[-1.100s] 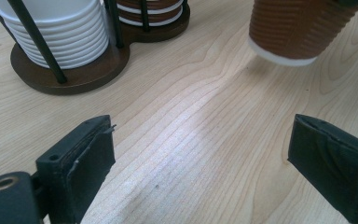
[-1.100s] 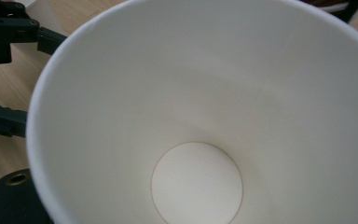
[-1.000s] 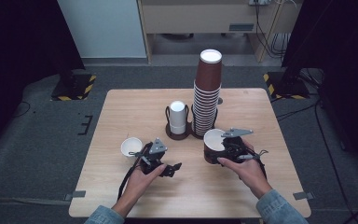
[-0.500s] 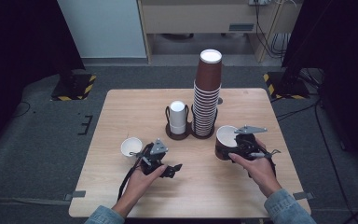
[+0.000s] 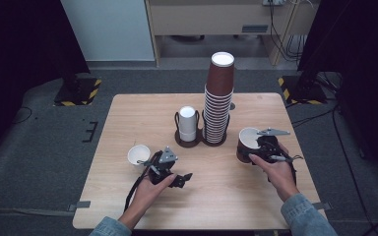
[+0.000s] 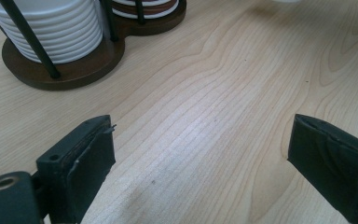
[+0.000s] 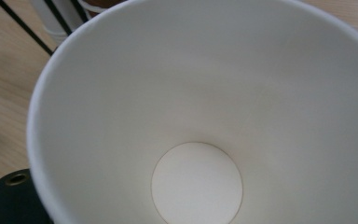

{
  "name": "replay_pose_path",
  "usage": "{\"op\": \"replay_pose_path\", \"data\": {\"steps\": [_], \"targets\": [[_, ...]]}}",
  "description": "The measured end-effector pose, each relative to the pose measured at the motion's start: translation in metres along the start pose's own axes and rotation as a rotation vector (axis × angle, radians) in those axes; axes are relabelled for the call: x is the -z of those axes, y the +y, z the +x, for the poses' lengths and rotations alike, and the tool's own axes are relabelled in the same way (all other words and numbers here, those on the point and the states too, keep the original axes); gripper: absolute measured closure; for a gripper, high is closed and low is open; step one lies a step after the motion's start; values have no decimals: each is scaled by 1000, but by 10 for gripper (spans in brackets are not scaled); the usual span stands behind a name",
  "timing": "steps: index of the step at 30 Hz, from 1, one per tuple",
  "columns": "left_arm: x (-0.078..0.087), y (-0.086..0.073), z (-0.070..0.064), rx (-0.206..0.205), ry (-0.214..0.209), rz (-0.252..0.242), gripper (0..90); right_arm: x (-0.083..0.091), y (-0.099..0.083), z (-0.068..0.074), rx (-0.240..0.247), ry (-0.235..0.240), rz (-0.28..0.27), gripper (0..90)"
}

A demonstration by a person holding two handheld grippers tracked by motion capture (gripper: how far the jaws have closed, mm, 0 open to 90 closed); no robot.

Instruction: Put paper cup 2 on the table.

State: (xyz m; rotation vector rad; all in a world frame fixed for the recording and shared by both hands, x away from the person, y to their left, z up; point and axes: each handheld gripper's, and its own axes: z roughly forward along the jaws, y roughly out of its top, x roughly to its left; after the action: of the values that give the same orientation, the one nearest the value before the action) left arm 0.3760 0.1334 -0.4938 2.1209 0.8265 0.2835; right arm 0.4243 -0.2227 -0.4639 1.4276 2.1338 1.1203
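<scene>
The right gripper [image 5: 256, 150] is clamped on a brown cup [image 5: 247, 144], held upright at the table's right side, near the tall brown stack [image 5: 217, 101]. The left gripper [image 6: 200, 163] rests with jaws wide apart over bare wood, just beside a small white cup [image 5: 139, 154]. The light wooden table [image 5: 128, 113] stands on grey carpet. In the right gripper view, the cup's white interior hides the jaws.
</scene>
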Motion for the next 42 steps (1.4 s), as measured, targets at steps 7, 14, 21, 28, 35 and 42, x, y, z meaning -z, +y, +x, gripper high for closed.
{"op": "replay_pose_path", "data": {"steps": [7,14,21,28,35,42], "targets": [[0,0,0,-2,0,2,65,-8,0,-14,-31,-47,2,124],[-1,0,-1,-5,-1,5,66,-16,-1,-20,-51,-68,14,123],[-1,0,-1,-5,-2,5,67,-21,-2,-20,-46,-76,28,122],[0,0,0,-3,1,7,68,-19,-3,-19,-38,-71,41,121],[-1,0,0,-4,0,9,68,-19,-4,-18,-35,-59,56,97],[0,0,0,-3,1,8,68,-15,-5,-16,-38,-63,50,47]]}}
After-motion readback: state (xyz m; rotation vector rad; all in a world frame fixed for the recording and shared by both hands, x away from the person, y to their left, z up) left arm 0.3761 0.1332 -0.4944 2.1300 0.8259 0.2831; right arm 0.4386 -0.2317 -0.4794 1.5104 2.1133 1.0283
